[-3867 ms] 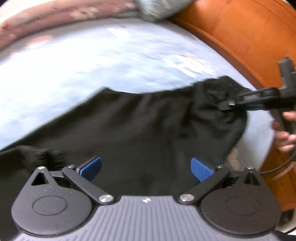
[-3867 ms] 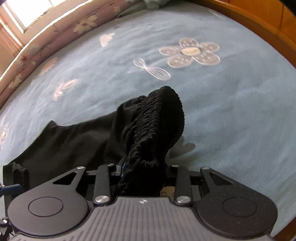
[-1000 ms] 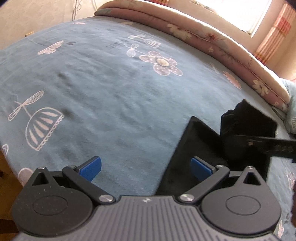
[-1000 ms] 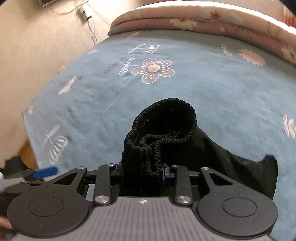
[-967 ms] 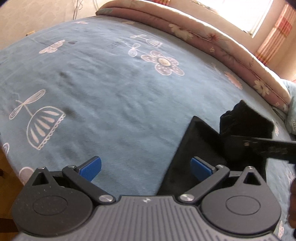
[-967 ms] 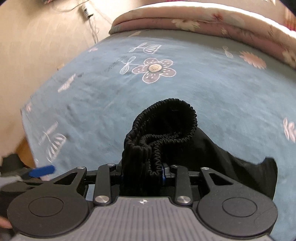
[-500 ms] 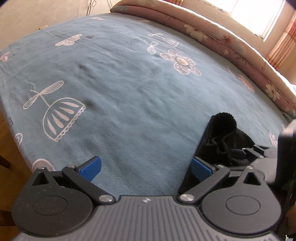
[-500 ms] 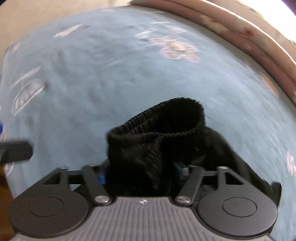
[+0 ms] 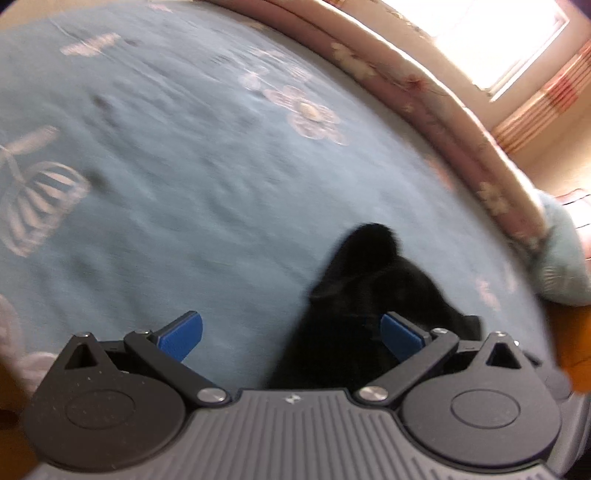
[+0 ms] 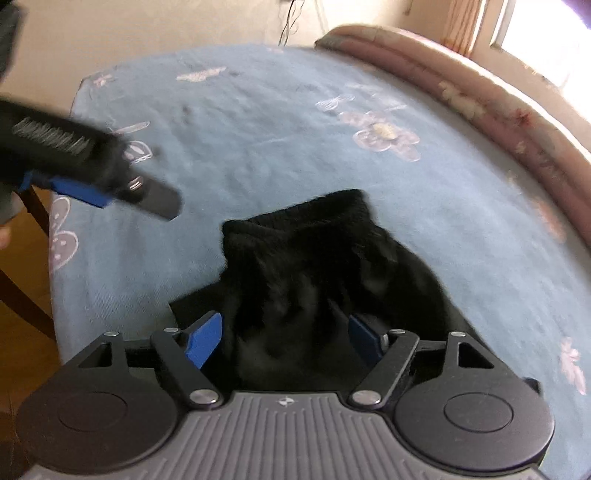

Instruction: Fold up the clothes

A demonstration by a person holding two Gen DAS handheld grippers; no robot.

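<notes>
Where the blue bed cover (image 10: 280, 122) has its near edge, the black shorts (image 10: 314, 280) lie in a soft heap. Their stretchy waistband (image 10: 306, 208) sticks up at the far end of the heap. It is a bit blurry in both views.

In the right wrist view, the right gripper (image 10: 286, 341) is right over the shorts. Its jaws have just been opening and now stand wide apart. The cloth sits between the 2 blue pads (image 10: 205, 341), and it looks loose there, not squeezed. If the pads brush the cloth at the sides, I cannot tell.

Seen from the left wrist view, the left gripper (image 9: 291, 332) also has its jaws wide apart. It holds nothing. One pad is over the bare cover, and the other is at the edge of the shorts (image 9: 369, 291). From the right wrist view, this gripper (image 10: 122, 194) shows up on the left, hanging above the cover, apart from the shorts.

White flowers (image 10: 380, 134) are drawn on the cover. A pink quilt (image 9: 424, 96) runs along the far side of the bed. A pale blue pillow (image 9: 561, 258) sits at its end. Bright light comes in a window (image 9: 480, 33) behind it.
</notes>
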